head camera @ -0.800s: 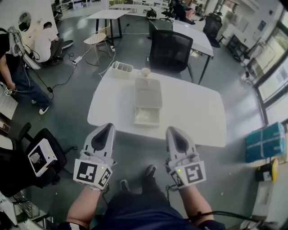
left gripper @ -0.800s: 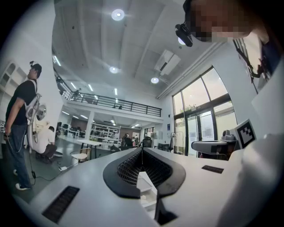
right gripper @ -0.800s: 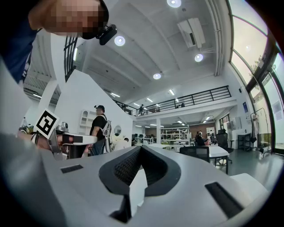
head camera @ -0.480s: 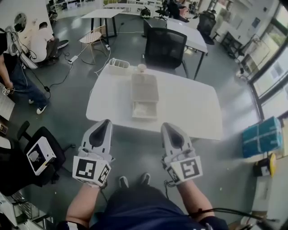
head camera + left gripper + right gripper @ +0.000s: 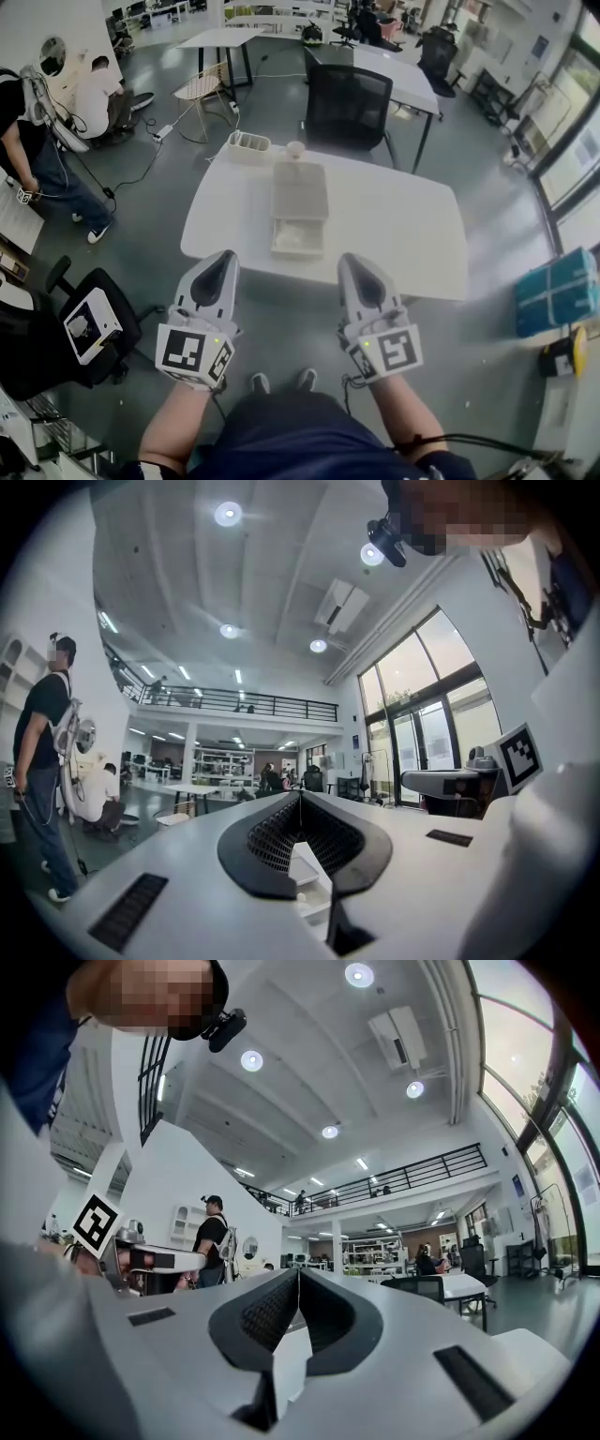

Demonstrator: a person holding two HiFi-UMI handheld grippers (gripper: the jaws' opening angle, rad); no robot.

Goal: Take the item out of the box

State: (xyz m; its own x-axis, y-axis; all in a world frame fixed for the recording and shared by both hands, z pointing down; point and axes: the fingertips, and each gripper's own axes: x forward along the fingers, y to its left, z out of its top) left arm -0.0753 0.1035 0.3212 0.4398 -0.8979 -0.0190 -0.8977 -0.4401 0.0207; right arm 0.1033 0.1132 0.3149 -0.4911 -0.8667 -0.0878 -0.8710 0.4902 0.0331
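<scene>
While the left gripper (image 5: 223,265) and right gripper (image 5: 354,267) hang level on the near side of the white table (image 5: 412,234), the box (image 5: 300,190) sits apart from both.
Each gripper's jaws are pressed together with nothing between them, the two tools side by side. The box lies mid-table, closer to the left edge; its near end is open and the pale item (image 5: 298,241) rests inside. A black chair (image 5: 349,105) stands beyond the table's far edge.
</scene>
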